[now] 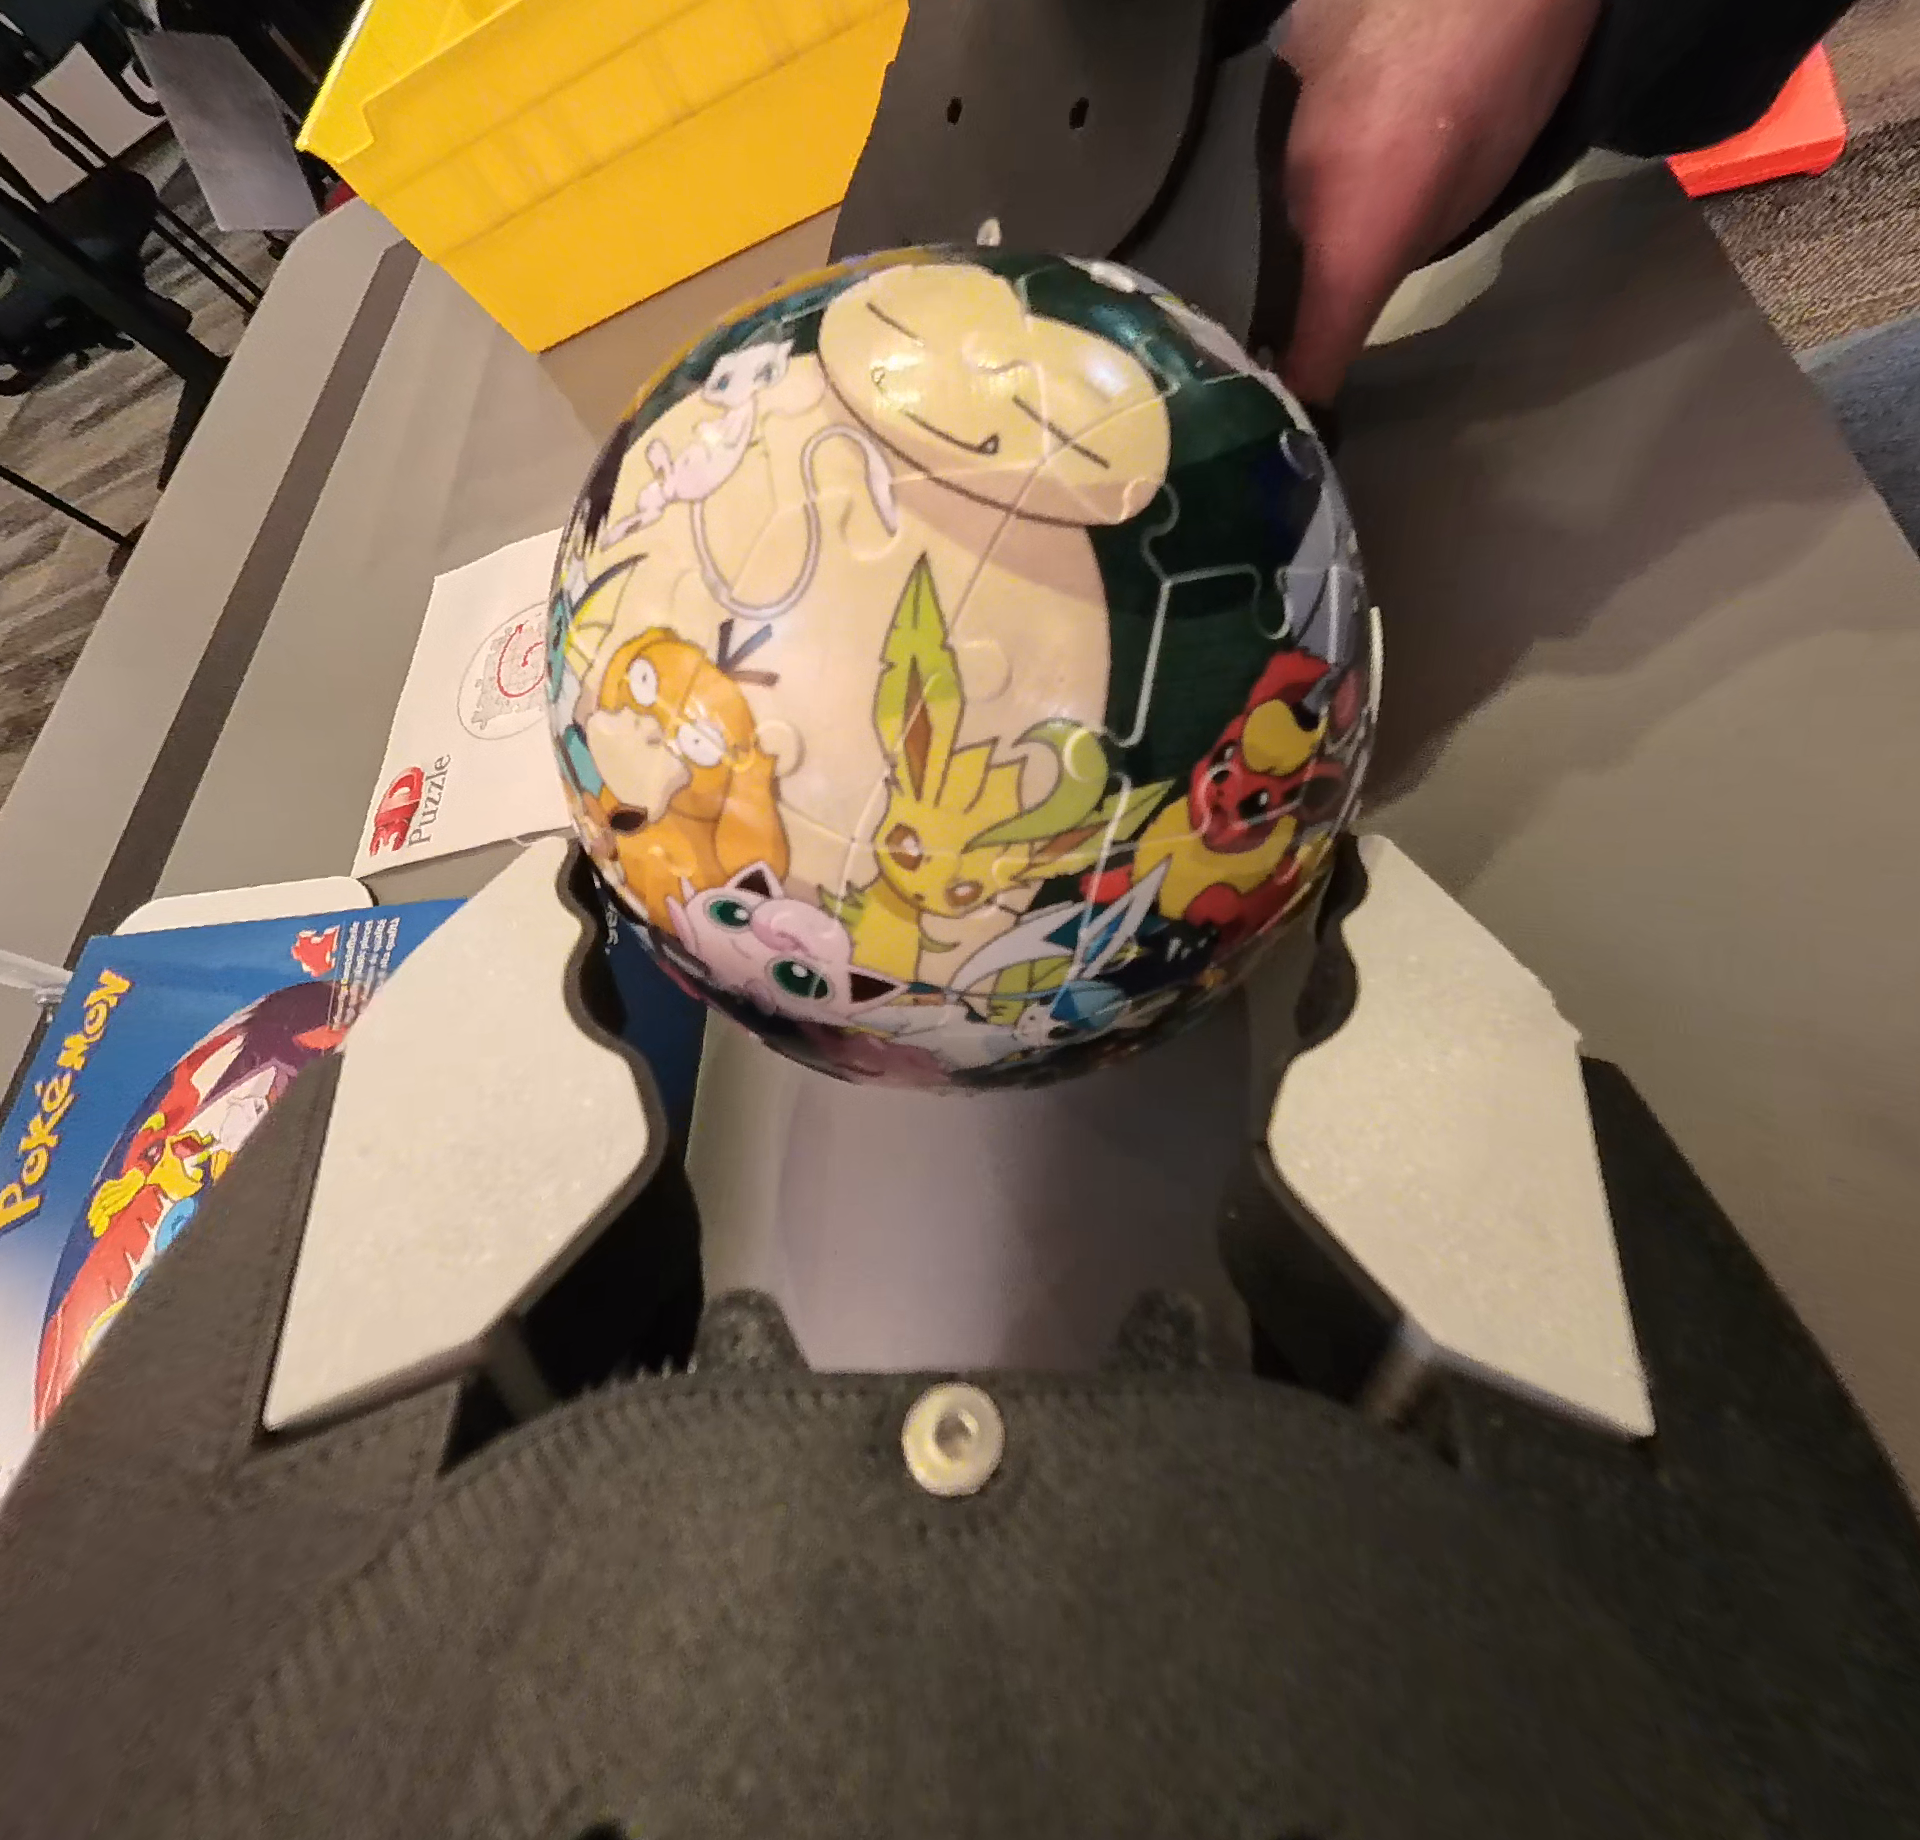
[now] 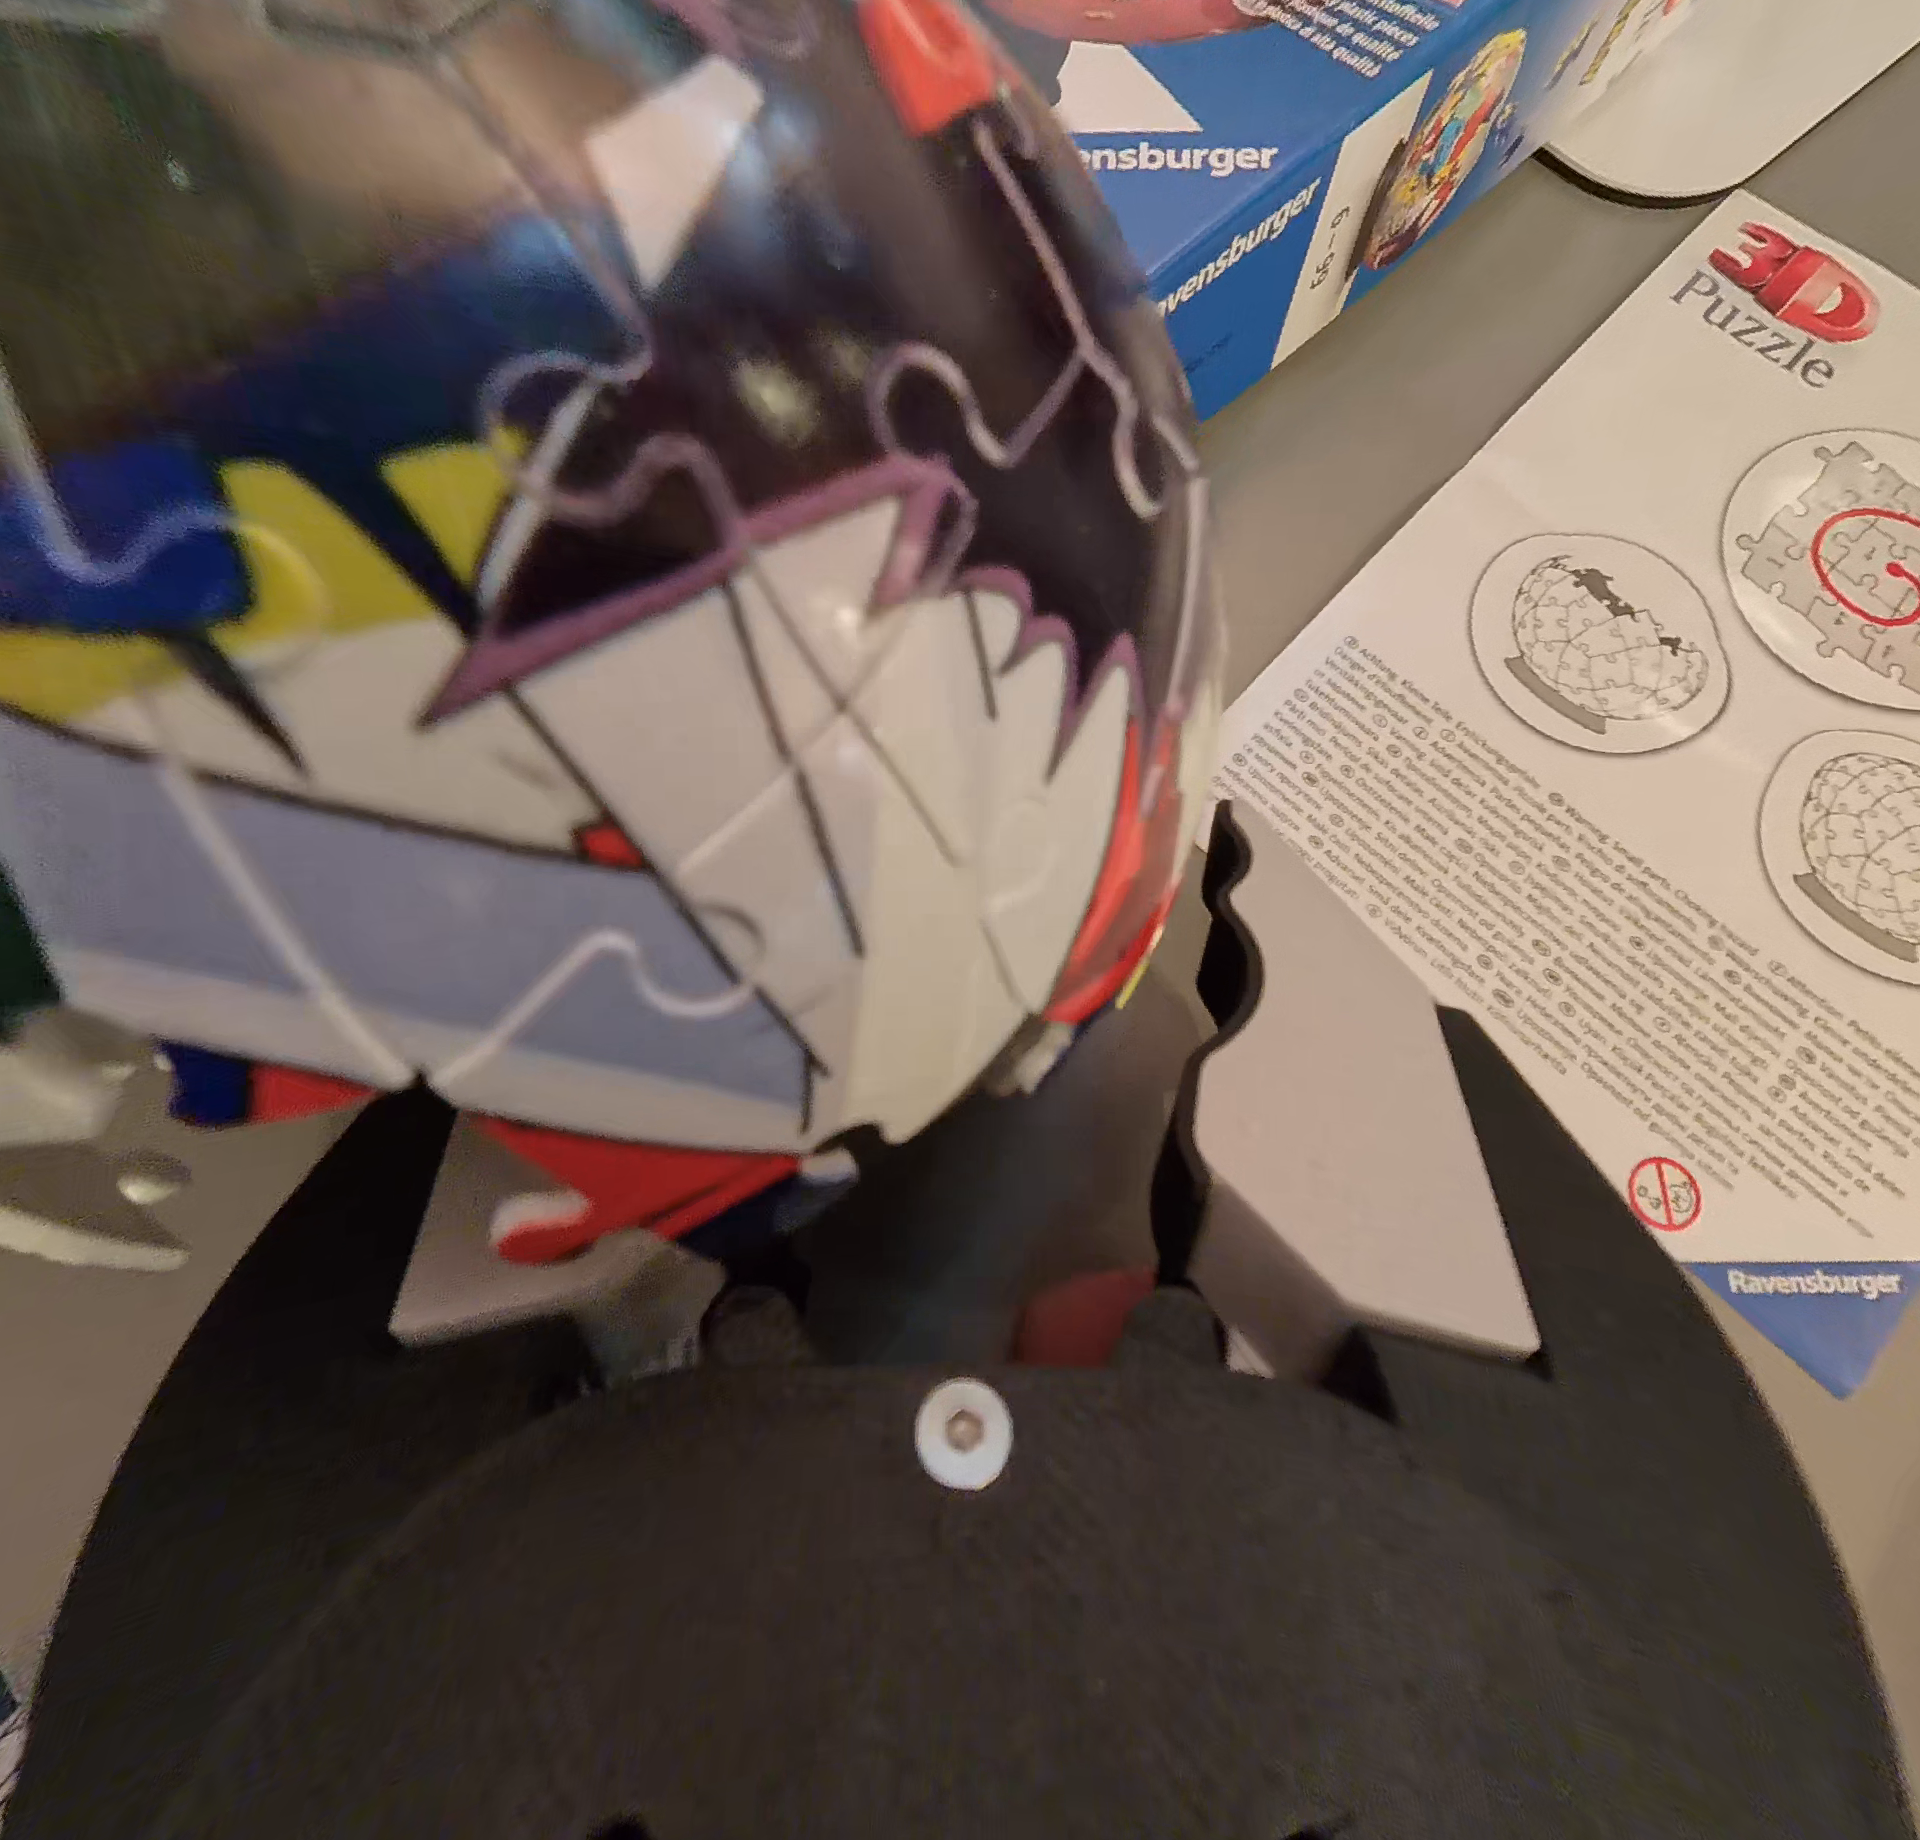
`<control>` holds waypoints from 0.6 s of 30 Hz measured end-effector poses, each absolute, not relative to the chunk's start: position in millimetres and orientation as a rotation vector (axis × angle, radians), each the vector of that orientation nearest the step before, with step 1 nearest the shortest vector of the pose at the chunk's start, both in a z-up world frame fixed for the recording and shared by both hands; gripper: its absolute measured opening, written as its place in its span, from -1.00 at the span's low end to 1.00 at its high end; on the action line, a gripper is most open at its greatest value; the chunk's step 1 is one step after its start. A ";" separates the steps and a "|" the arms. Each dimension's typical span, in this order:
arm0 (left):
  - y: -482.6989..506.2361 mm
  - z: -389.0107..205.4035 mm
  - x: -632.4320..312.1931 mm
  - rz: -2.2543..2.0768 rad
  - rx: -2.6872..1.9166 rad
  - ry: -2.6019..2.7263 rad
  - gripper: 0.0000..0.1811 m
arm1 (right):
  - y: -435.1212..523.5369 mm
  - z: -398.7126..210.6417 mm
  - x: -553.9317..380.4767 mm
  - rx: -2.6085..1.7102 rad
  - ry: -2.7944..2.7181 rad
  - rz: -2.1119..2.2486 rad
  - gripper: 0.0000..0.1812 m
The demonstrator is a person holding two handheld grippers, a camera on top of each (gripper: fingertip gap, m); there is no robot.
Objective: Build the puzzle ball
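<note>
The glossy, cartoon-printed plastic puzzle ball (image 1: 966,668) looks light, slippery and prone to popping apart; left gripper (image 1: 961,943) fingers pinch its sides, while I cannot tell about the right gripper (image 2: 831,1146).

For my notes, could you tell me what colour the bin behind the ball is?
Yellow. The bin shows best in the left wrist view, behind the ball.

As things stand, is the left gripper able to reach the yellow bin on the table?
Probably not directly. The left gripper is holding the puzzle ball, and the ball and the right gripper stand between it and the yellow bin.
</note>
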State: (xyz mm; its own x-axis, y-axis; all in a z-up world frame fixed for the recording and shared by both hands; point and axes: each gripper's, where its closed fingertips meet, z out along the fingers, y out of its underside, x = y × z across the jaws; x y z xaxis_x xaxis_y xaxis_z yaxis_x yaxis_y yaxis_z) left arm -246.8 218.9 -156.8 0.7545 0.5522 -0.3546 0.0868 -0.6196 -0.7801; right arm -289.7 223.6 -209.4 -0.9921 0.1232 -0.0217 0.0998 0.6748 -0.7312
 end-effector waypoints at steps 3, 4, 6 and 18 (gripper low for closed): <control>219.2 -156.8 -247.4 0.748 -2.157 -0.477 0.40 | 225.1 -211.1 -288.4 -0.207 -2.884 1.235 0.02; 219.0 -156.8 -247.4 0.747 -2.157 -0.478 0.40 | 226.5 -211.4 -287.9 -0.203 -2.890 1.233 0.01; 218.9 -156.9 -247.6 0.747 -2.155 -0.478 0.40 | 229.6 -211.5 -286.5 -0.196 -2.903 1.232 0.00; 217.0 -154.1 -249.1 0.795 -2.172 -0.460 0.36 | 235.3 -205.7 -287.0 -0.178 -2.874 1.275 0.03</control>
State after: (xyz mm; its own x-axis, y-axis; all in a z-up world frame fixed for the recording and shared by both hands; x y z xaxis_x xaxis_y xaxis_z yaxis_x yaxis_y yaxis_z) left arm -249.1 217.0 -154.1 0.7407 0.5450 -0.3930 0.0691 -0.6435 -0.7623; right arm -287.0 235.3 -205.7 -0.9936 0.1001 -0.0526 0.1062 0.6657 -0.7386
